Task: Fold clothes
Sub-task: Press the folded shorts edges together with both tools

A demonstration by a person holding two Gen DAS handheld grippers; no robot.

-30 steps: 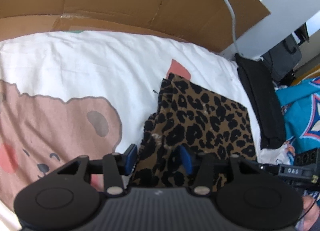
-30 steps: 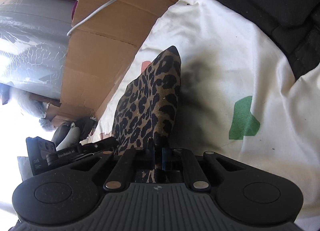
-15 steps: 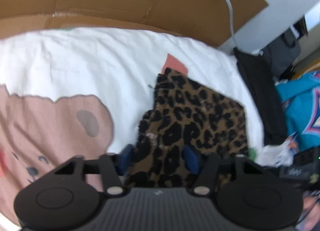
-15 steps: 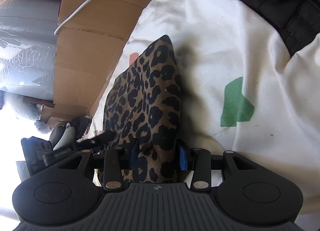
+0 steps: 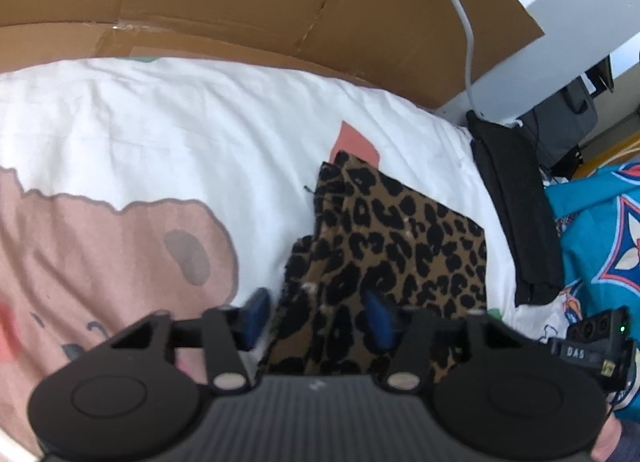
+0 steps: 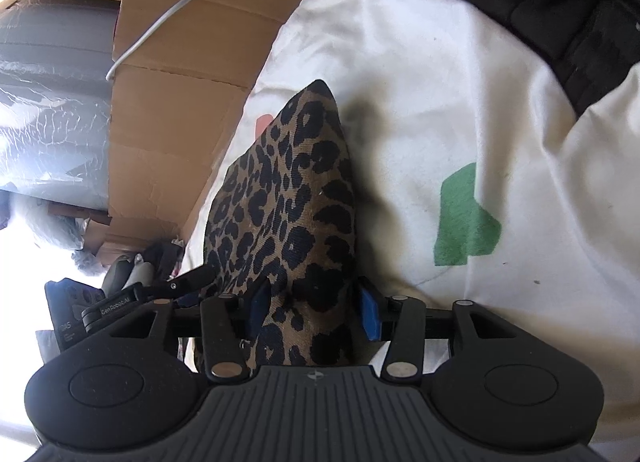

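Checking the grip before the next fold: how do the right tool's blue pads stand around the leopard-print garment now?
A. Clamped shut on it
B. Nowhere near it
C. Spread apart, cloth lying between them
C: the right tool is open, its blue pads apart either side of the leopard-print garment.

Both cameras ride low and close behind their fingers, the left one looking across the white sheet toward the cardboard, the right one tilted along the bed's edge, sharing the leopard-print garment between them.
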